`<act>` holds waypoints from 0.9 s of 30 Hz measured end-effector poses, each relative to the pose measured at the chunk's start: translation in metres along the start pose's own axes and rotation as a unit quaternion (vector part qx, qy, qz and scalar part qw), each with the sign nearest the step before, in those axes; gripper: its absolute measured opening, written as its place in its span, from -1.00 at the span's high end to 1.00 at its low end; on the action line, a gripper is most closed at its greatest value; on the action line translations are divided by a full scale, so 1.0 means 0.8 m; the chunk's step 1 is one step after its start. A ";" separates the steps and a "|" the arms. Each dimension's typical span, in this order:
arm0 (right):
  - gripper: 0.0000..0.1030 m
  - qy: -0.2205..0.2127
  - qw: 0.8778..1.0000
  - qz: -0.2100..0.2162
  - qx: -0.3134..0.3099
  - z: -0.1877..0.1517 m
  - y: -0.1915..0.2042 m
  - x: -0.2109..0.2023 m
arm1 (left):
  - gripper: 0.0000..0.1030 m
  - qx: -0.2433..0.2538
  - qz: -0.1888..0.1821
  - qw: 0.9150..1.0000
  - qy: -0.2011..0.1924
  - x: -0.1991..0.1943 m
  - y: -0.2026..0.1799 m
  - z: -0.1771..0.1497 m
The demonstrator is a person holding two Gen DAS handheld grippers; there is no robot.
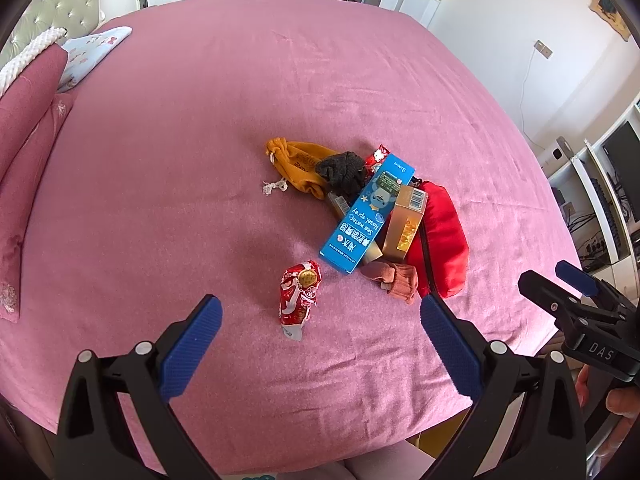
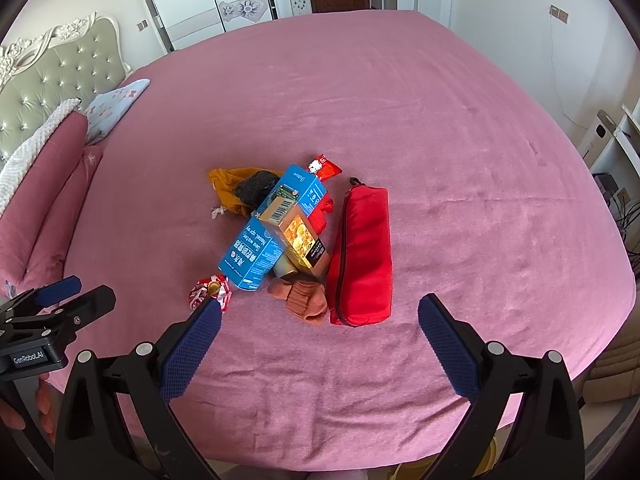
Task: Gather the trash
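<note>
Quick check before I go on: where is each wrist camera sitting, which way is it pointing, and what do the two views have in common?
Left wrist: on the left hand-held gripper, open, looking forward and down over the pink bed at the red snack wrapper; the right hand-held gripper and a hand show at right.
Right wrist: on the right hand-held gripper, open, facing the red pouch; the left hand-held gripper shows at left.
Shared: the bed and the pile with the blue nasal spray box.
</note>
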State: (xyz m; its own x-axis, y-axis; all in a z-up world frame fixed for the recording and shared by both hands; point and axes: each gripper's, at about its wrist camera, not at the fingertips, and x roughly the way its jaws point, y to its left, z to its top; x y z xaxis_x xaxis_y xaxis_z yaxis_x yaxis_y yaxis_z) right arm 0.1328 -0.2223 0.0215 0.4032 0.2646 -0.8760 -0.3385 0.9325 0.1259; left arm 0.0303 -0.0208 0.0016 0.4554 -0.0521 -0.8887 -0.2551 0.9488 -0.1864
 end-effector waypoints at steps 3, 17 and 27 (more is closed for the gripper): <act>-0.84 -0.001 1.000 0.001 -0.001 0.001 0.002 0.001 | -0.92 -0.001 -0.002 1.000 0.001 0.001 0.002 0.001; -0.84 0.005 1.000 0.002 0.001 0.001 0.009 0.003 | -0.92 0.002 -0.007 1.000 0.009 0.008 0.009 0.009; -0.84 0.007 1.000 0.001 -0.010 0.006 0.008 0.007 | -0.92 0.001 -0.011 1.000 0.014 0.018 0.006 0.015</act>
State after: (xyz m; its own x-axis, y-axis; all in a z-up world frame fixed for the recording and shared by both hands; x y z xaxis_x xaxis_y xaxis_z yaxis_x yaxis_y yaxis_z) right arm 0.1367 -0.2137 0.0199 0.3910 0.2637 -0.8818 -0.3567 0.9266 0.1190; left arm 0.0456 -0.0137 -0.0069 0.4369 -0.0816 -0.8958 -0.2436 0.9480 -0.2051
